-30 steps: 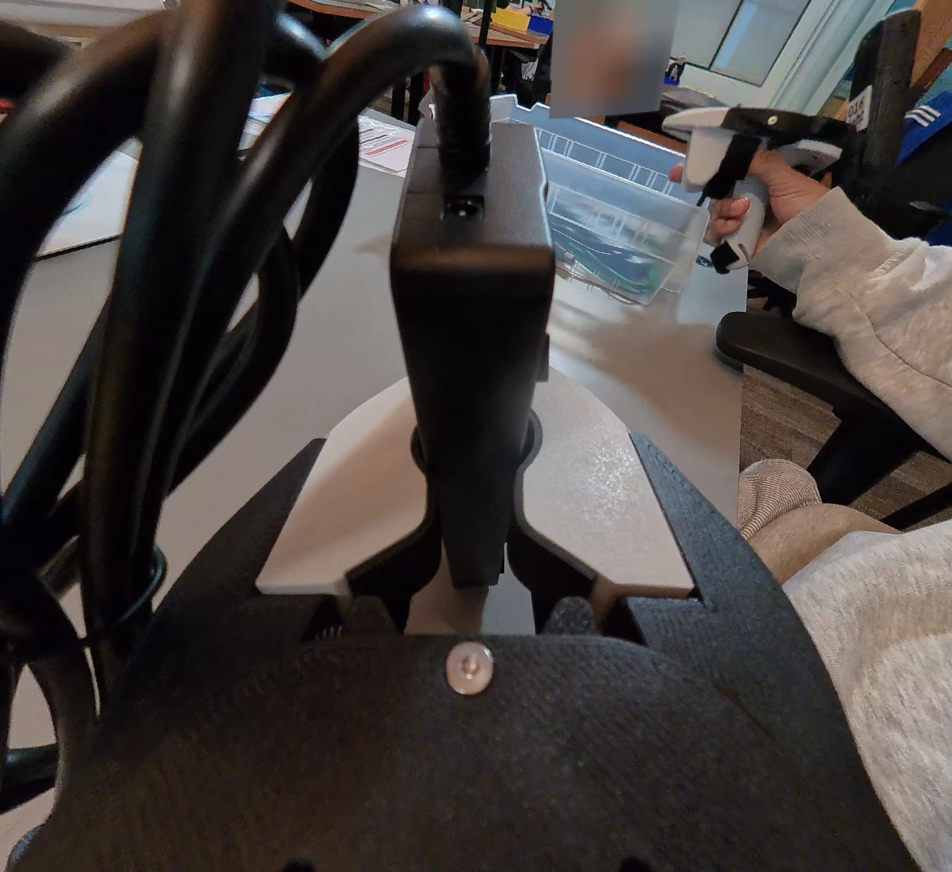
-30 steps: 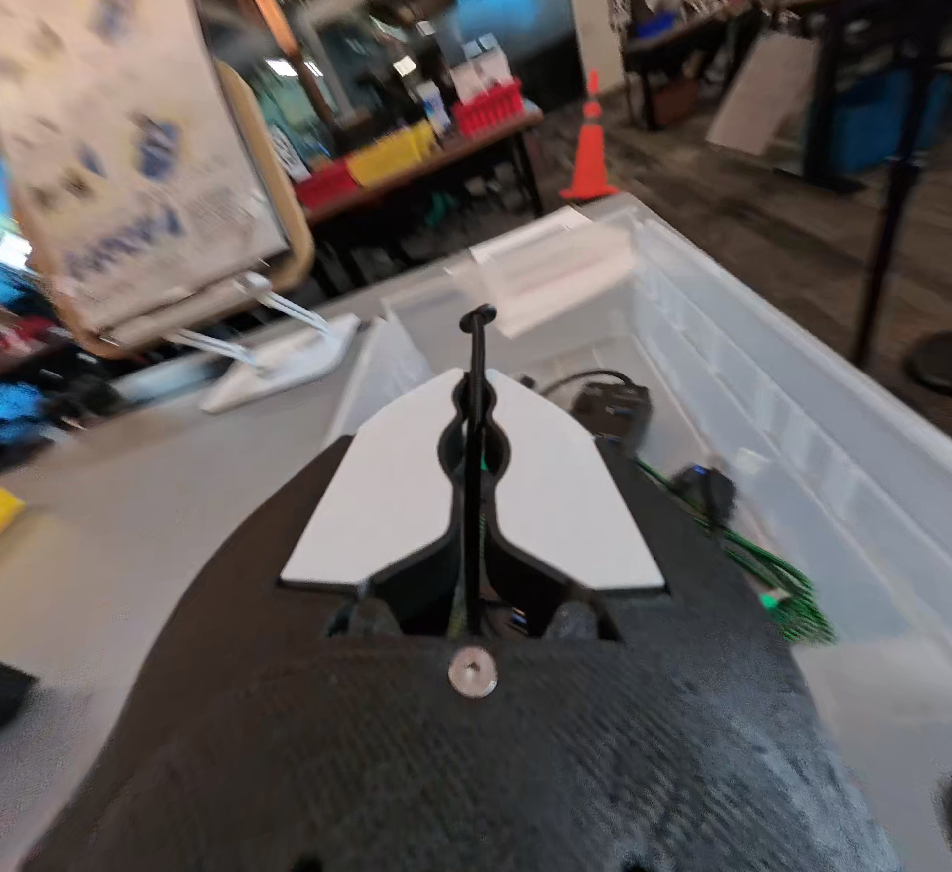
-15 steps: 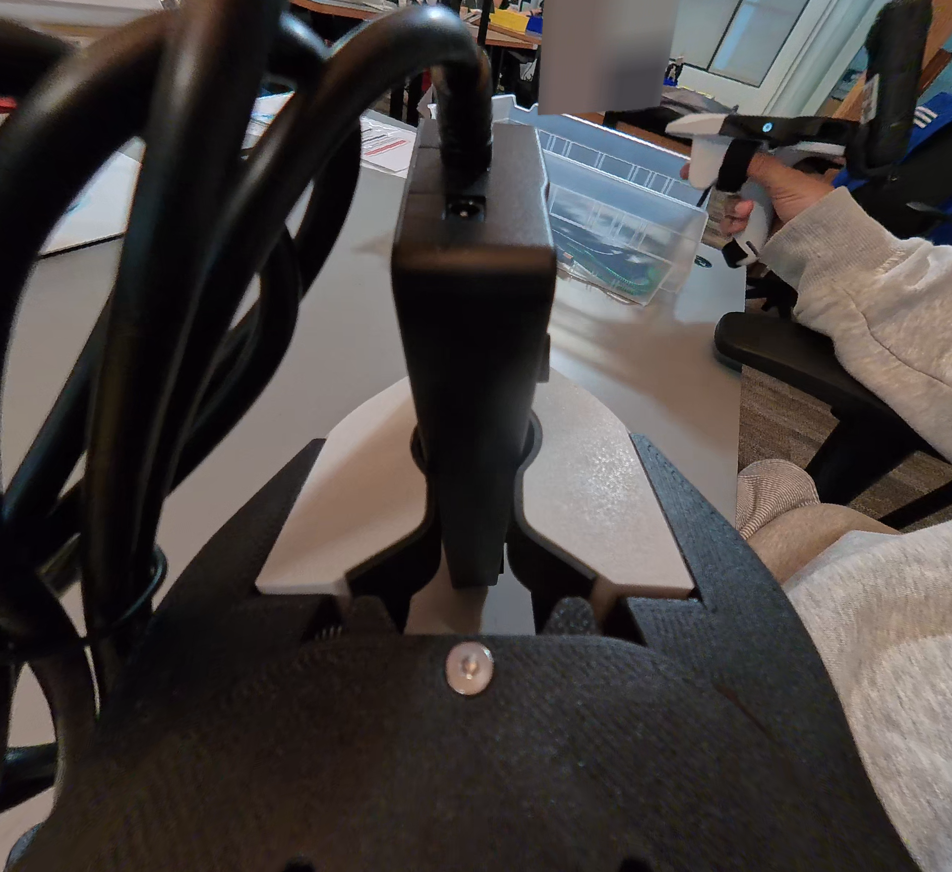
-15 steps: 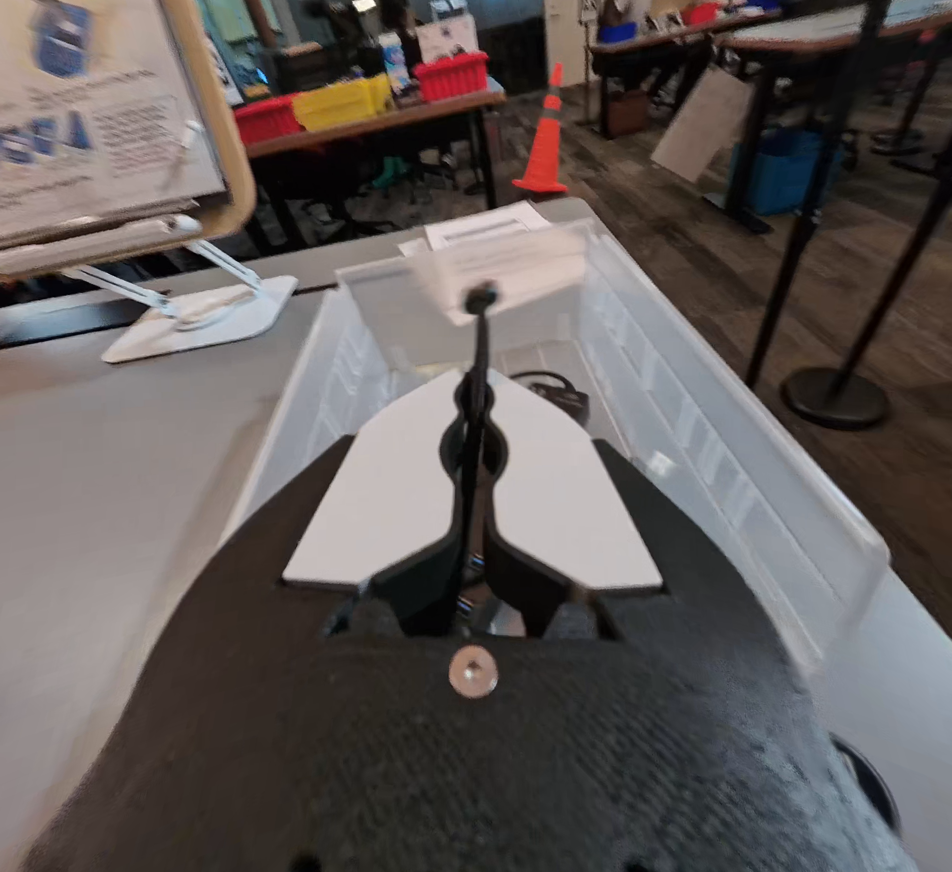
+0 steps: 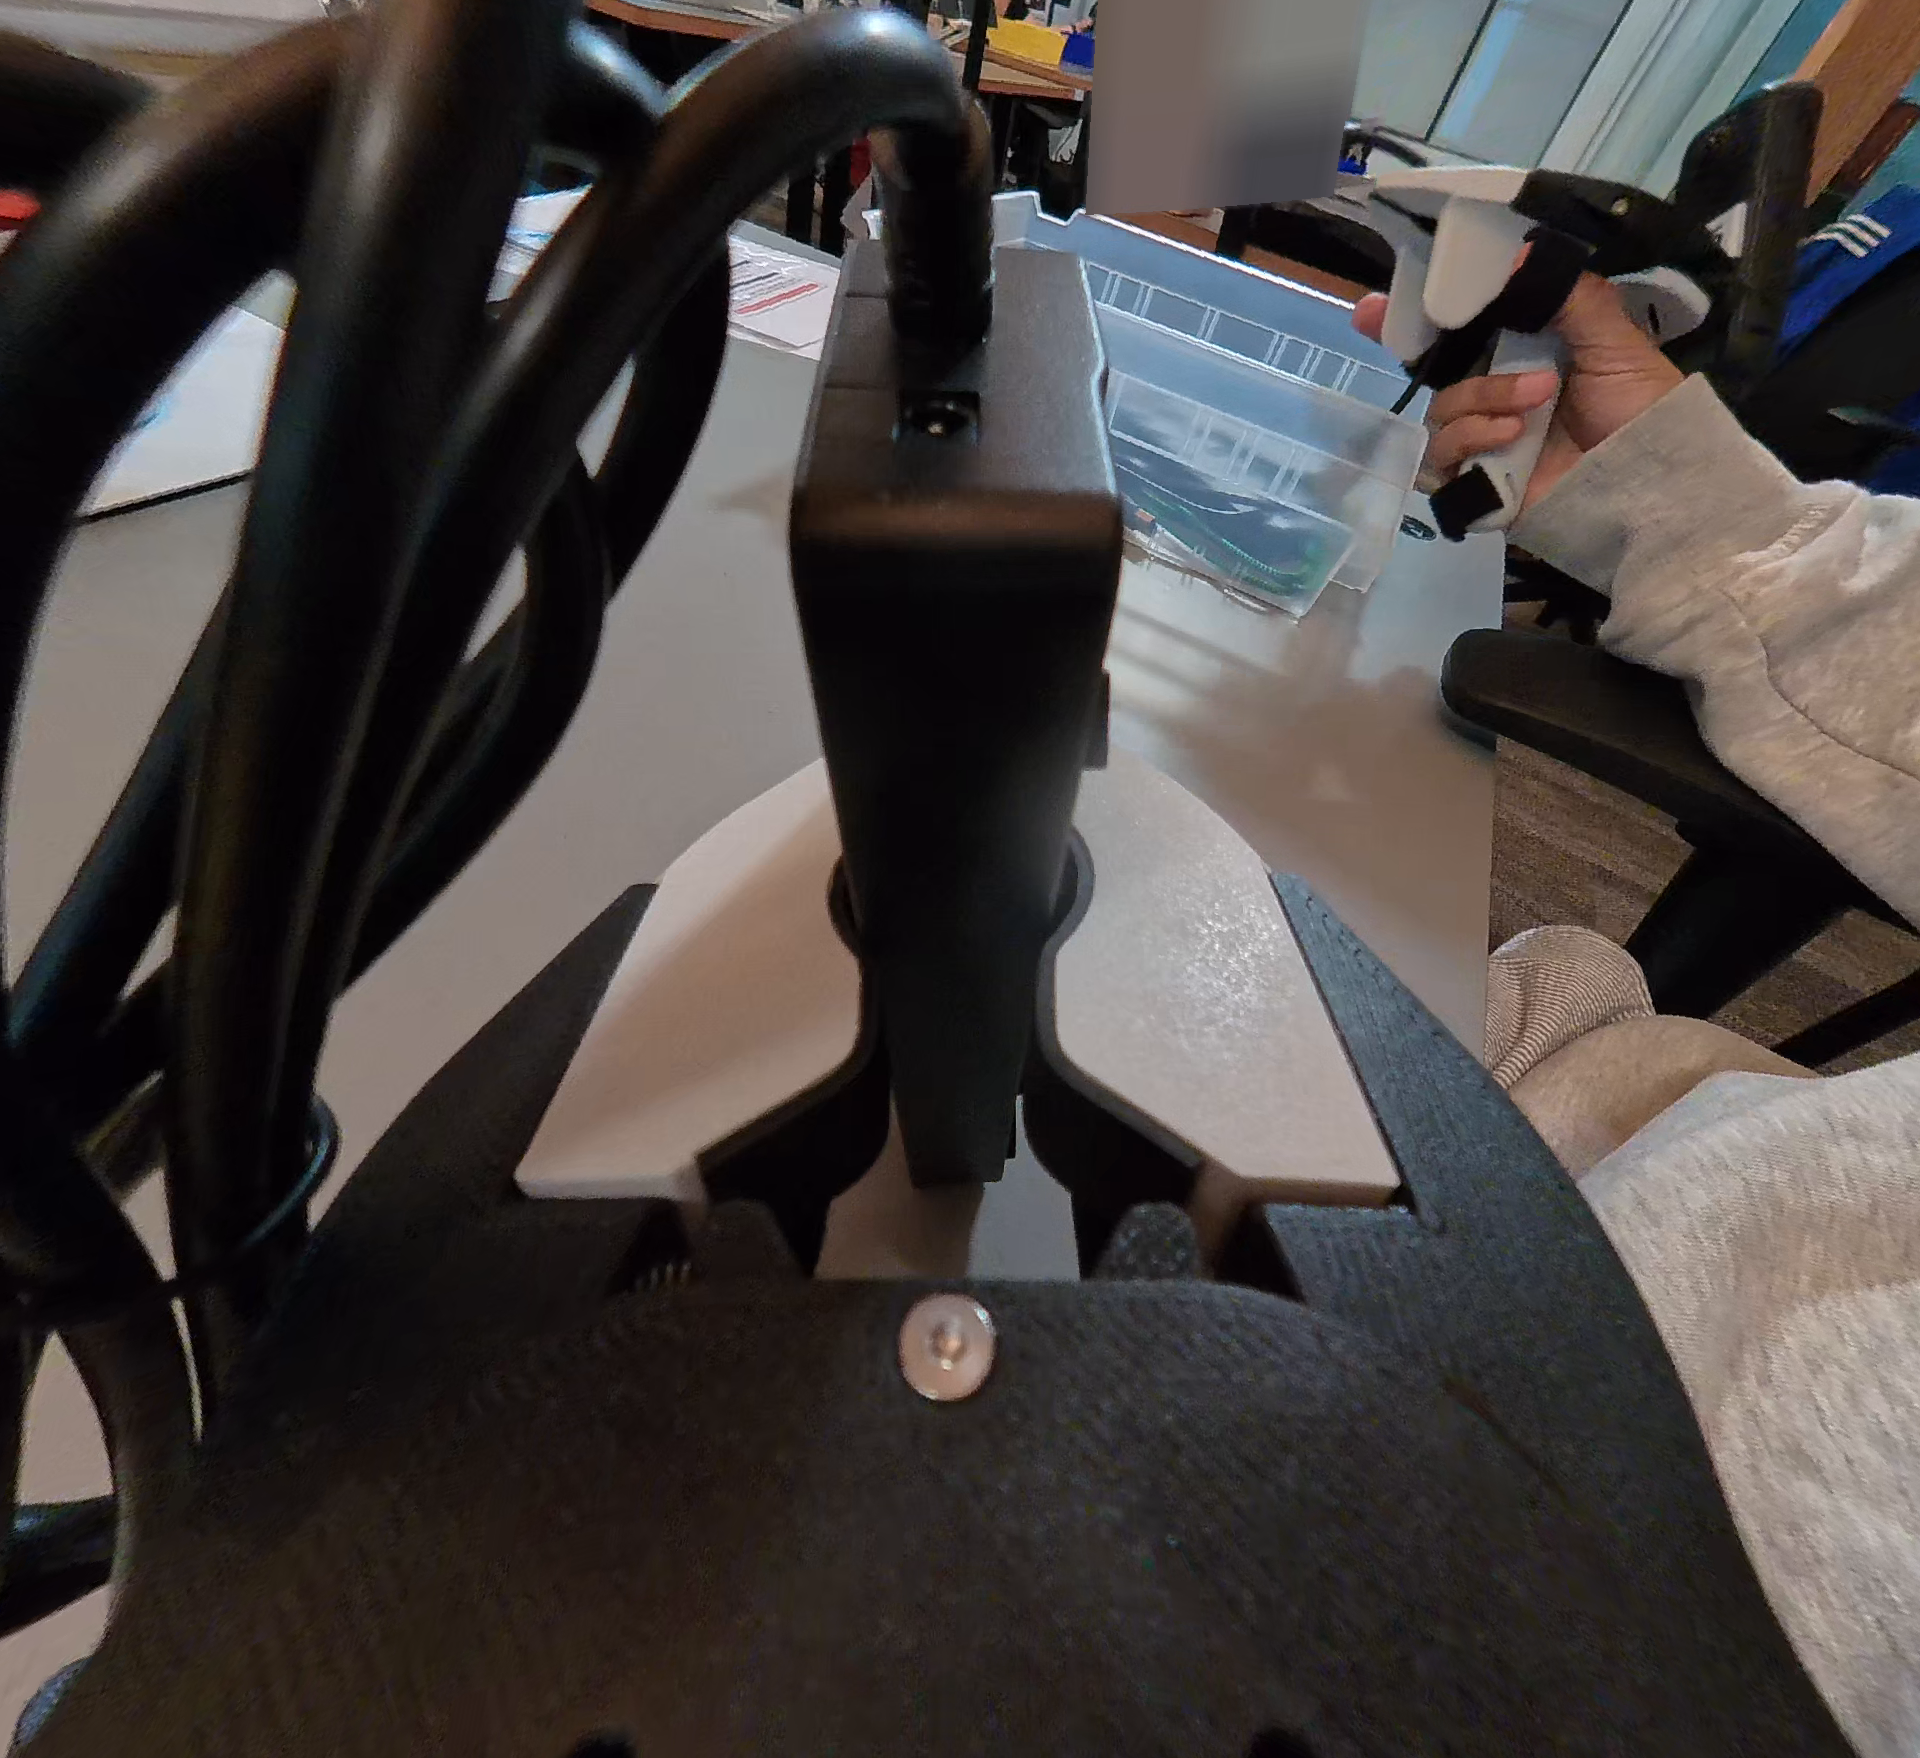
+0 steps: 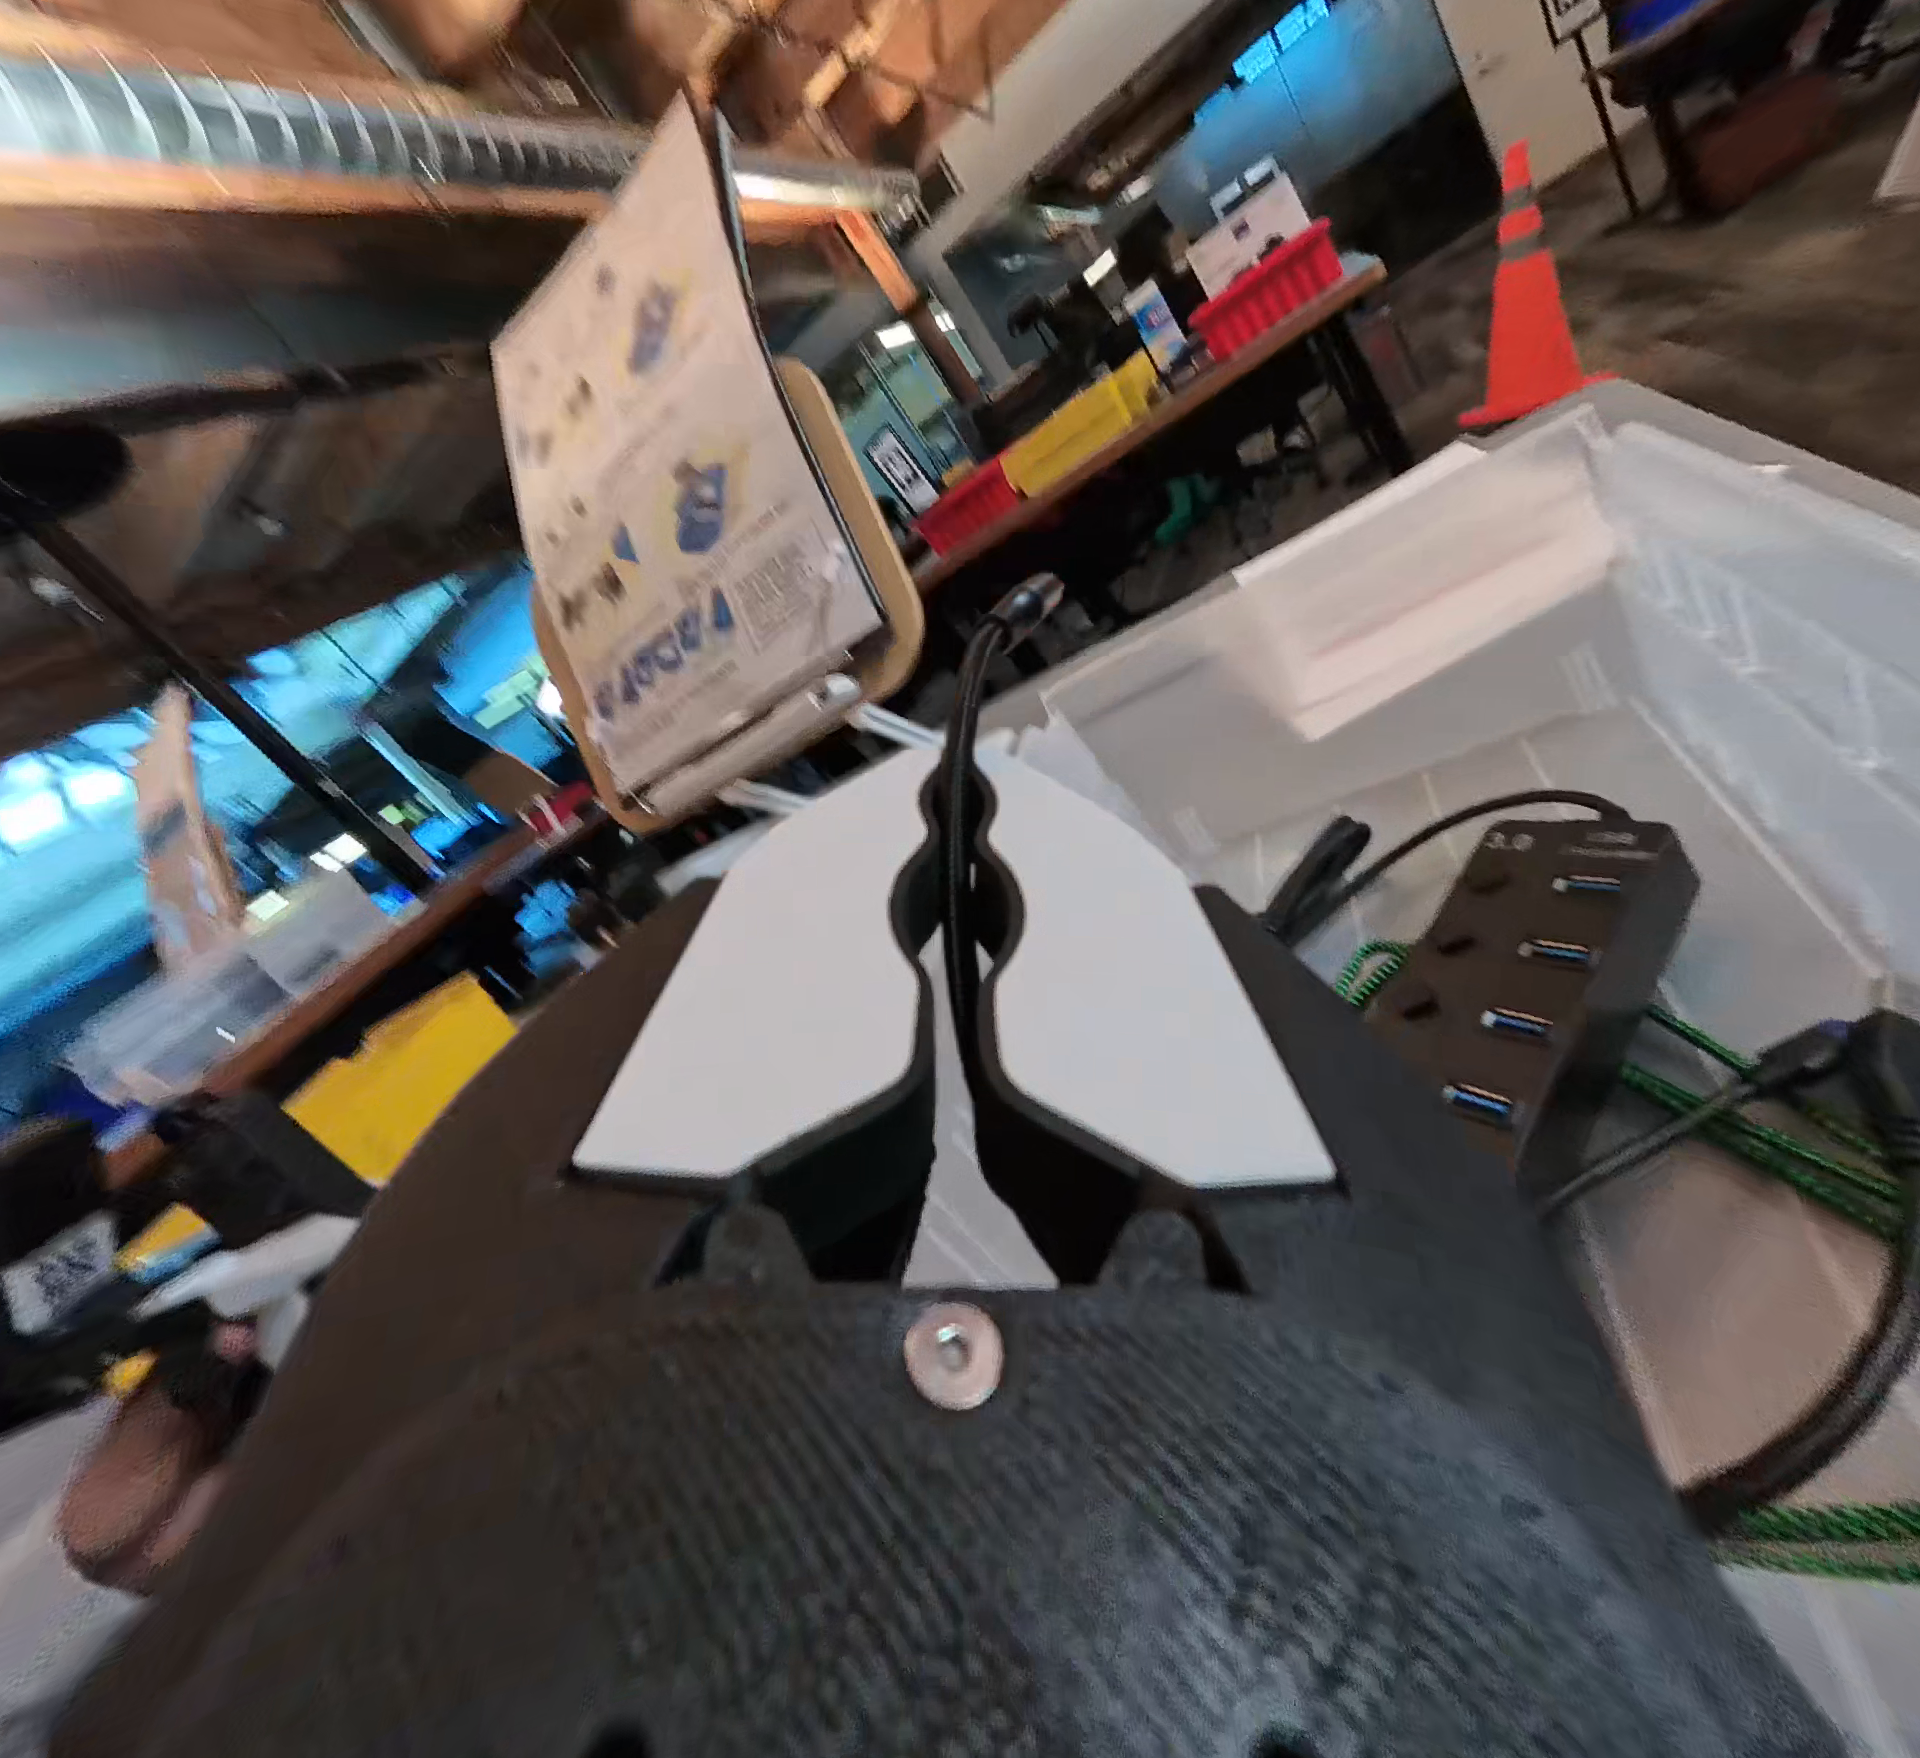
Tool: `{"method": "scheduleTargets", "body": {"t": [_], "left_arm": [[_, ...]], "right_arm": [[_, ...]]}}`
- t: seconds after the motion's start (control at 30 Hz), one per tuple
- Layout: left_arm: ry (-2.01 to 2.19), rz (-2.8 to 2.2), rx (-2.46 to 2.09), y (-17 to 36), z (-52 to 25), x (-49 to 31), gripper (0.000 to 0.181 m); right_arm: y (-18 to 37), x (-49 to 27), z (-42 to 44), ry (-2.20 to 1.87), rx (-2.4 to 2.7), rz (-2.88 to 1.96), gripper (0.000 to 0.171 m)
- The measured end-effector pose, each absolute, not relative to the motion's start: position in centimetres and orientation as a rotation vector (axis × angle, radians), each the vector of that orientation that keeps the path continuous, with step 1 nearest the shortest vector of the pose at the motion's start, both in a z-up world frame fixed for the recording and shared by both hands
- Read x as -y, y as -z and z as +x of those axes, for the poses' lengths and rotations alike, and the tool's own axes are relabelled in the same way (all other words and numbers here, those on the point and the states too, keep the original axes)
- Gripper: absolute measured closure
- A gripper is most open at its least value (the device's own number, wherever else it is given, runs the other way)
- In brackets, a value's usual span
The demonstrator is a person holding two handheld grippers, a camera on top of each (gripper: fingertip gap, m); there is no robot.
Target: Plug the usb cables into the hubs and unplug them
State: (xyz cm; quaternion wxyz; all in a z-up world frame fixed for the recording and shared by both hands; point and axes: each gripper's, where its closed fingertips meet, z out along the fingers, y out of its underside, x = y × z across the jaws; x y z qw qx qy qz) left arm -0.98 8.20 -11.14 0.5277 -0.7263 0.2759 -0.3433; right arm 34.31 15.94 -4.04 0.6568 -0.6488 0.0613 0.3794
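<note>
While the left gripper point(image 5: 951, 887) clamps a black hub point(image 5: 951, 669) edge-on between its fingers, the hub's long axis runs forward along the gripper, its far end raised above the grey table point(image 5: 665, 690). A thick black cable point(image 5: 790, 98) leaves that far end and loops back on the left side of the view. The right gripper point(image 6: 961, 877) is closed on a thin black usb cable point(image 6: 966, 721), whose plug point(image 6: 1029, 602) stands free beyond the fingertips, curving up and slightly rightward. Seen from the left wrist view, the right gripper point(image 5: 1455, 295) is held well apart to the hub's right, above a clear plastic bin point(image 5: 1247, 420). A second hub point(image 6: 1538, 970), with blue ports facing up, lies in that bin among green cables point(image 6: 1766, 1158), just right of the right gripper. Plug and held hub are not yet aligned; mating probably requires swinging the plug leftward toward the hub's port face, which the views do not show.
</note>
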Motion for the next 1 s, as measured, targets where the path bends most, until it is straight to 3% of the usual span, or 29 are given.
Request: {"method": "scheduleTargets", "body": {"t": [0.03, 0.23, 0.57, 0.77, 1.0], "left_arm": [[0.821, -1.735, -0.659, 11.1, -1.0, -8.2, 0.153], [0.821, -1.735, -0.661, 11.1, -1.0, -8.2, 0.152], [0.830, -1.734, -0.670, 11.1, -0.8, -8.0, 0.153], [0.832, -1.733, -0.666, 11.1, -0.8, -8.1, 0.153], [0.852, -1.725, -0.677, 11.1, -0.6, -7.8, 0.153]], "right_arm": [[4.7, -16.1, 34.1, -0.809, -0.107, -1.526, 0.171], [9.2, -17.1, 35.1, -0.432, 0.010, -1.830, 0.171], [10.2, -16.7, 41.2, 0.218, 0.081, -1.951, 0.135], [6.1, -16.4, 38.8, 0.222, 0.163, -1.738, 0.137], [2.1, -13.7, 26.7, -0.027, 0.471, -1.468, 0.149]]}}
